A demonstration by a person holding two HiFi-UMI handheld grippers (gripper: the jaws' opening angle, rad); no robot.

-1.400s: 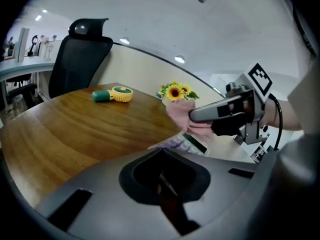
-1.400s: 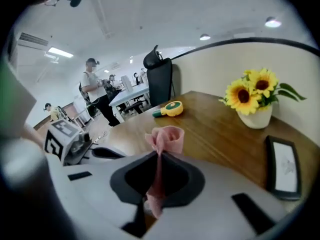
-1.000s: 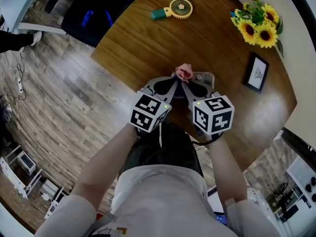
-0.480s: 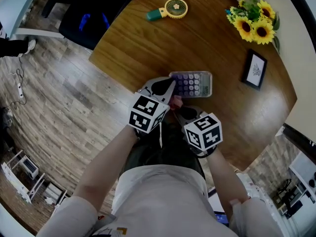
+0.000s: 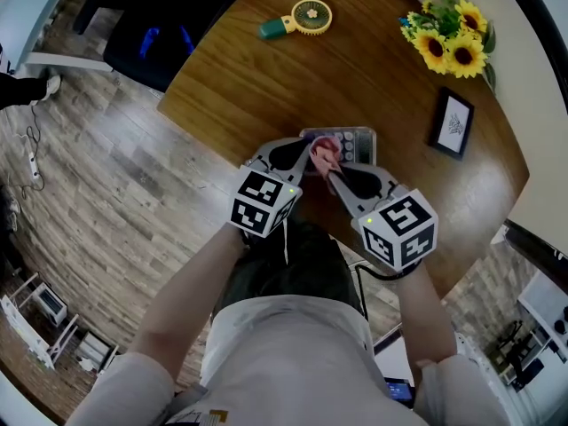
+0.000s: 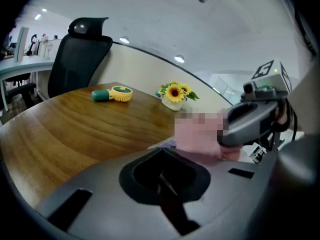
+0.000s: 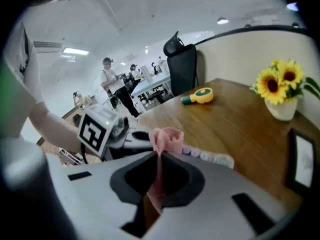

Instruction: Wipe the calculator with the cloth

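Observation:
The calculator [image 5: 353, 140], pale with purple keys, lies flat near the round wooden table's front edge; its key row [image 7: 210, 156] shows in the right gripper view. My right gripper [image 5: 327, 169] is shut on the pink cloth [image 5: 325, 152], whose bunched end [image 7: 167, 136] sticks out past the tips over the calculator's near-left part. My left gripper [image 5: 308, 149] is shut, its tips [image 6: 160, 150] at the calculator's left edge beside the cloth. Whether it touches the calculator is hidden.
A green and yellow hand fan [image 5: 302, 18] lies at the table's far side. Sunflowers in a vase [image 5: 448, 38] and a small picture frame [image 5: 451, 122] stand at the right. A black office chair [image 5: 169, 25] is behind the table [image 5: 248, 78].
Half a second ago the right gripper and cloth were drawn back off the calculator toward me; now they are forward on its near-left part. The left gripper has hardly moved.

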